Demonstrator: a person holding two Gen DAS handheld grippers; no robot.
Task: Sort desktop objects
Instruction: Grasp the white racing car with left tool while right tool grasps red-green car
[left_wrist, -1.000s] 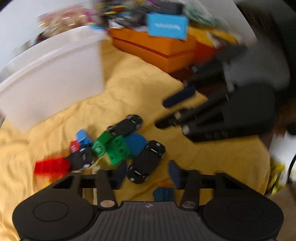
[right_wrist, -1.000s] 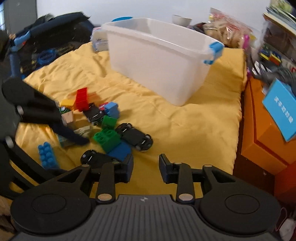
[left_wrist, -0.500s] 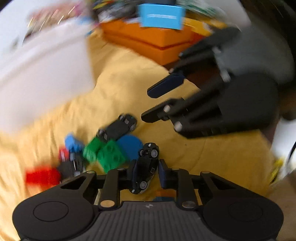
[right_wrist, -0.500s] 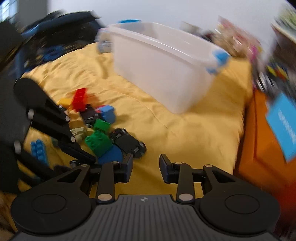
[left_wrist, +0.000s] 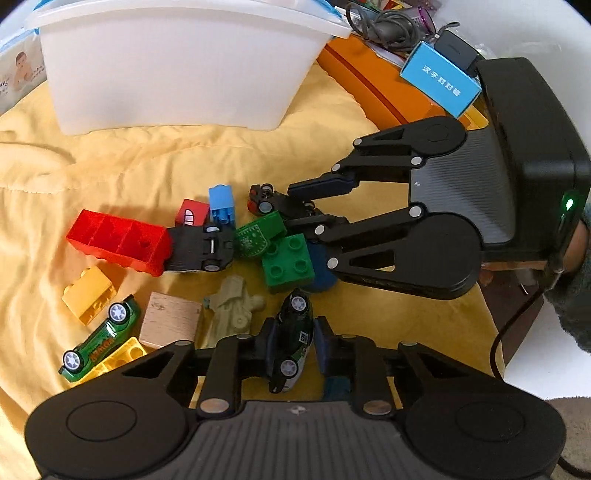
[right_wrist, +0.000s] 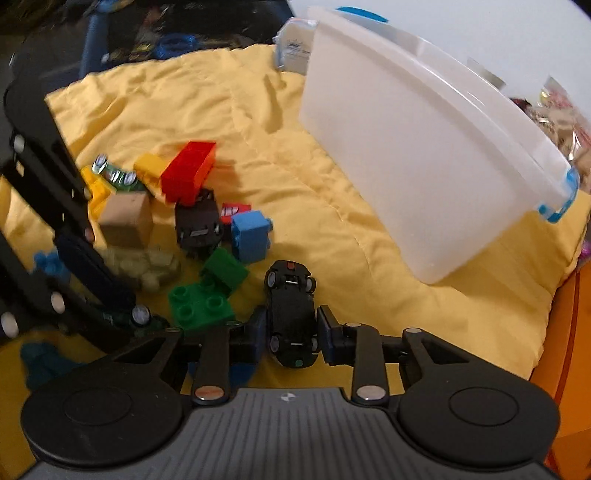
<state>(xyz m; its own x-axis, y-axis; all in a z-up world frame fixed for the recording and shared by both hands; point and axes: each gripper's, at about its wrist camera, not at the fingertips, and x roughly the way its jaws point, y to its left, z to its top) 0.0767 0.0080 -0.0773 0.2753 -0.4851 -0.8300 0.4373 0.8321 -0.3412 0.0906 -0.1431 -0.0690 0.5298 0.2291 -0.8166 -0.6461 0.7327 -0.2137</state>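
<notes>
The left gripper (left_wrist: 291, 341) was found closed on a dark green toy car (left_wrist: 293, 345), its pads pressed to the car's sides. The right gripper's (right_wrist: 291, 332) jaws, lately closing, were set against a black toy car (right_wrist: 291, 317) lying wheels-up between them. Both cars were found low over the yellow blanket (right_wrist: 295, 155), beside a heap of blocks including a green block (left_wrist: 288, 264). A white bin (right_wrist: 417, 155) was noted farther back on the blanket.
</notes>
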